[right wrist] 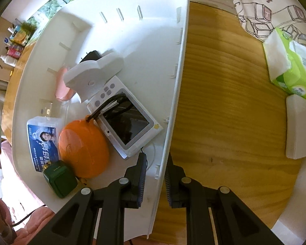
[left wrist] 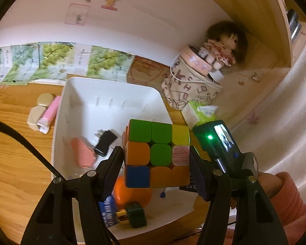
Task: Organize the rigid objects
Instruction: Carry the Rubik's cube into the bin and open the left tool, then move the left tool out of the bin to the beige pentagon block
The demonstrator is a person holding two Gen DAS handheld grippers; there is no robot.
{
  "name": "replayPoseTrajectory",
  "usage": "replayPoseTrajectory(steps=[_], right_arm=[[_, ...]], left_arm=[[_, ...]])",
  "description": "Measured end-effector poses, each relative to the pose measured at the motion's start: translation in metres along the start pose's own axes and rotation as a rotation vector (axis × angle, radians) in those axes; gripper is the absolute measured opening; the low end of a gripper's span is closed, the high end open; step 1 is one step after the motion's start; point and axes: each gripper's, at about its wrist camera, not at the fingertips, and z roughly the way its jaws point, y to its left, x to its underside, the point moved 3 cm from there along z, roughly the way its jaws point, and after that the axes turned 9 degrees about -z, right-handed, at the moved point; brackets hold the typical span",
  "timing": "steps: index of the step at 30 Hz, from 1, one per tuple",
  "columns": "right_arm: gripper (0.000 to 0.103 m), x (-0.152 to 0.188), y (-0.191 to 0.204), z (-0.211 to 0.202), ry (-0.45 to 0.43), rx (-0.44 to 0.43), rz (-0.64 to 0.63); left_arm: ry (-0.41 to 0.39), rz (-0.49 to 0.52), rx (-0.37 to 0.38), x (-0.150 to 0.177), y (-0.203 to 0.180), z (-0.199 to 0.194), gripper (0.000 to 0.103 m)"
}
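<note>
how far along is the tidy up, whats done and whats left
Done: orange disc, camera and green block lie in the white bin. In hand: left claw holds the puzzle cube; right claw clamps the bin wall. Left: pink tube on the table.

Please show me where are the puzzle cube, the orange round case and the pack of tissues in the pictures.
puzzle cube (left wrist: 156, 153): left wrist view, on its green centre tile.
orange round case (right wrist: 83, 147): right wrist view, middle of its lid.
pack of tissues (right wrist: 291, 65): right wrist view, on its green wrapper.
</note>
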Motion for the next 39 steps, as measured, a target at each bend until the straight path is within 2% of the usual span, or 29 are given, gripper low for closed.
replayPoseTrajectory(steps=[5,9,10,12,13,19,27,39], right_arm=[[0.017,0.002,0.002,0.006,0.002,-0.01,-0.013],[0.017,0.003,0.002,0.01,0.009,-0.005,-0.021],[0.017,0.003,0.002,0.01,0.009,-0.009,-0.021],[0.017,0.005,0.002,0.013,0.011,-0.01,-0.02],[0.017,0.005,0.001,0.013,0.012,-0.01,-0.018],[0.017,0.005,0.002,0.019,0.019,-0.006,-0.004],[0.017,0.007,-0.004,0.024,0.022,0.002,0.053],[0.009,0.009,-0.017,0.025,0.032,0.053,0.155]], left_arm=[[0.021,-0.005,-0.017,0.007,-0.003,0.012,0.067],[0.068,-0.008,-0.05,0.011,0.001,0.022,0.067],[0.074,-0.01,-0.051,0.011,0.002,0.023,0.069],[0.062,-0.012,-0.032,0.01,0.001,0.02,0.083],[0.051,-0.008,-0.023,0.008,0.001,0.018,0.085],[0.04,0.02,-0.05,0.0,0.003,0.012,0.085],[0.057,0.01,-0.09,-0.011,0.033,0.002,0.085],[0.108,0.021,-0.18,-0.038,0.1,-0.017,0.085]])
